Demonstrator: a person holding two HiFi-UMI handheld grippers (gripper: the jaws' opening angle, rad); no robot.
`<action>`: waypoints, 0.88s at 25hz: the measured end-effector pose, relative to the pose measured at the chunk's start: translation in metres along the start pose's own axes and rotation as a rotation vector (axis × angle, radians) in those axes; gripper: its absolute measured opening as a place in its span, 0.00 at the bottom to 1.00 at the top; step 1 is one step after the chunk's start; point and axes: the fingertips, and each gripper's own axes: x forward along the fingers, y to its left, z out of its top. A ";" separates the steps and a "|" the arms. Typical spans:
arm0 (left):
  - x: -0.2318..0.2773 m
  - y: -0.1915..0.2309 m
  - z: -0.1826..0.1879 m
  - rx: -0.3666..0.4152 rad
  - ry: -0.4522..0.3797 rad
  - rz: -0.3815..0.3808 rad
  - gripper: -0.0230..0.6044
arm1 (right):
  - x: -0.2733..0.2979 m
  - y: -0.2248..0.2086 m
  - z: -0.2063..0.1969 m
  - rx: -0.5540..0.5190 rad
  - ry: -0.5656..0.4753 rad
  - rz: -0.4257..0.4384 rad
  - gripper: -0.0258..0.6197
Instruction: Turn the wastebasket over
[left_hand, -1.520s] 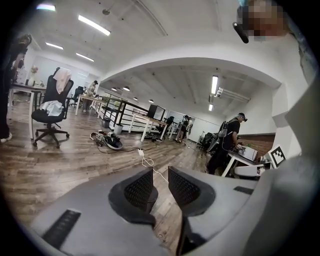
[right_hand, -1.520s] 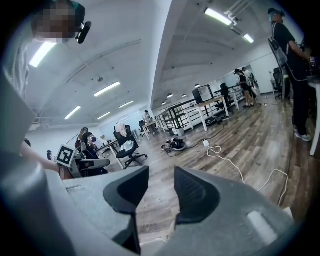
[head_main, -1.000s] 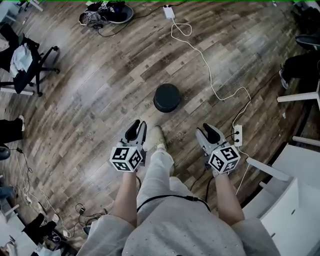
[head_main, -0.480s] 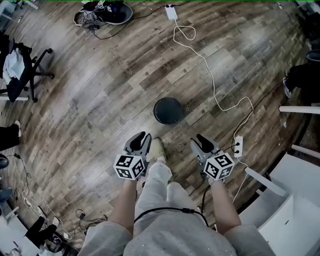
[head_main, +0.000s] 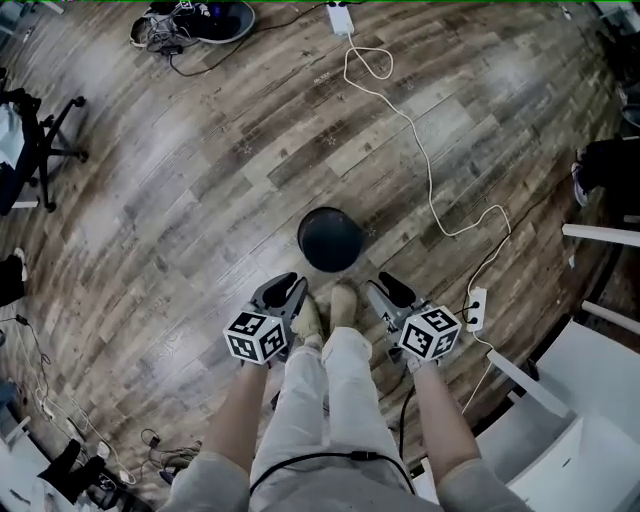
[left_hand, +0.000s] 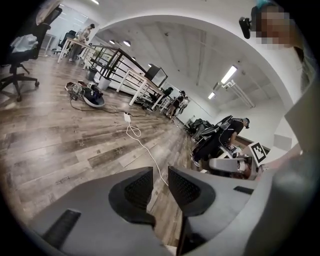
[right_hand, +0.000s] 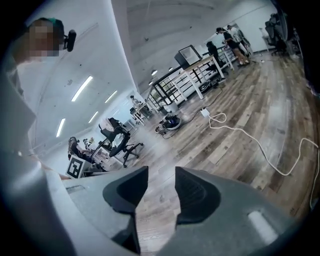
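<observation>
The wastebasket (head_main: 331, 240) is a black round bin standing on the wood floor, seen from above in the head view. My left gripper (head_main: 288, 288) hangs just below and left of it, clear of its rim. The jaws stand a little apart with nothing between them, as the left gripper view (left_hand: 160, 184) also shows. My right gripper (head_main: 380, 287) hangs below and right of the bin, also apart from it. Its jaws are opening and only floor shows in the gap in the right gripper view (right_hand: 162, 189). Neither gripper view shows the bin.
A white cable (head_main: 430, 170) runs from an adapter (head_main: 339, 18) to a power strip (head_main: 474, 308) right of the bin. The person's feet (head_main: 330, 308) stand between the grippers. A dark pile (head_main: 195, 20) lies far back, an office chair (head_main: 30, 140) at left, white furniture (head_main: 575, 400) at lower right.
Both grippers have sunk toward the floor and come nearer the wastebasket, one on each side. The person has stepped closer, so the bin now lies just ahead of the feet.
</observation>
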 end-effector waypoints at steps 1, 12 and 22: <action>0.009 0.008 -0.004 -0.010 0.000 0.006 0.18 | 0.010 -0.009 -0.004 0.006 0.011 0.010 0.28; 0.089 0.108 -0.054 -0.136 -0.014 0.140 0.18 | 0.111 -0.126 -0.064 0.022 0.163 -0.002 0.31; 0.153 0.177 -0.099 -0.209 0.053 0.195 0.35 | 0.187 -0.213 -0.091 0.115 0.238 -0.042 0.35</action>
